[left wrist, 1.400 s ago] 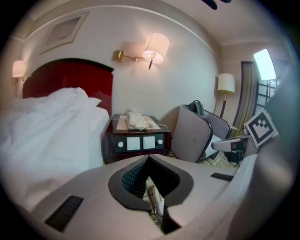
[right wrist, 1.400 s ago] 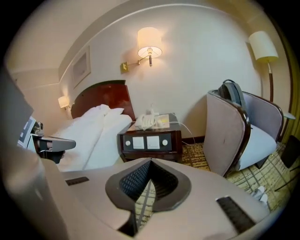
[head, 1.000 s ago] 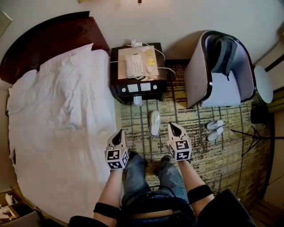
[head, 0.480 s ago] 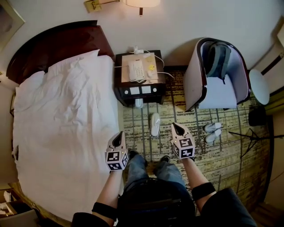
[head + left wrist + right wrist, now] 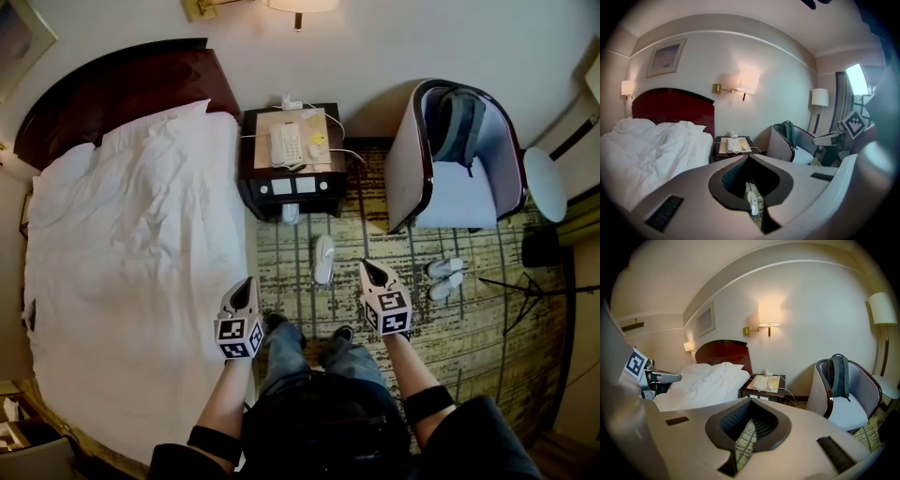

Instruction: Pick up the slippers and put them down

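Observation:
One white slipper (image 5: 323, 259) lies lengthwise on the patterned carpet, between my two grippers and a little ahead of them. A second white slipper (image 5: 292, 214) lies against the foot of the nightstand. Another white pair (image 5: 444, 278) sits further right, in front of the armchair. My left gripper (image 5: 246, 284) hangs over the bed's edge, shut and empty. My right gripper (image 5: 367, 267) is just right of the middle slipper, also shut and empty. In the left gripper view that slipper (image 5: 751, 202) shows through the slot below the shut jaws of the left gripper (image 5: 749, 158). The right gripper (image 5: 751, 402) shows only carpet in its slot.
A white bed (image 5: 131, 262) fills the left. A dark nightstand (image 5: 253, 178) with a phone (image 5: 286, 143) stands ahead. An armchair (image 5: 408, 178) holding a backpack (image 5: 455, 122) is at the right, beside a round table (image 5: 544, 183) and a tripod (image 5: 525, 281). My legs (image 5: 309, 352) stand on the carpet.
The head view has pulled back and up, so the wall lamp now shows at the top. Both grippers rose with me, still shut. The slippers have not moved.

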{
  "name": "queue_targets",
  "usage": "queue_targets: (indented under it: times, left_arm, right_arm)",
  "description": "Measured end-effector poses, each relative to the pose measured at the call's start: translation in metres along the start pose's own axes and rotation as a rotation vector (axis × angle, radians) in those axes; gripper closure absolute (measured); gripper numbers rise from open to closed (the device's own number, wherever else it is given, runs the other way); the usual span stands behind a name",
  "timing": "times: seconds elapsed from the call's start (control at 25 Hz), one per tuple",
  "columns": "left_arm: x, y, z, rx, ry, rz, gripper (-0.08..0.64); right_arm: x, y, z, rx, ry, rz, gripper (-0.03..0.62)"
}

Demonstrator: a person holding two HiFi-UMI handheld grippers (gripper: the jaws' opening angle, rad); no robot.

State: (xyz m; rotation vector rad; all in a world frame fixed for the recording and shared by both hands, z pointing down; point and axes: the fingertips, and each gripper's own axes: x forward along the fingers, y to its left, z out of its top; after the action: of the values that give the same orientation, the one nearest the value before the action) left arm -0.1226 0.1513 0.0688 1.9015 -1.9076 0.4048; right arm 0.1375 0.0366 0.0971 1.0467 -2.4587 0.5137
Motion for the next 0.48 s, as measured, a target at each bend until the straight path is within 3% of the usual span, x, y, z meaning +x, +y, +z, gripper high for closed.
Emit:
queue_targets:
  times: [0.48]
  left_arm:
    - [0.003,-0.029,0.002,0.041,0.011,-0.012,0.560]
  right_arm:
    - [-0.013,-0.007,-0.014,0.033,-0.003,0.024,0.590]
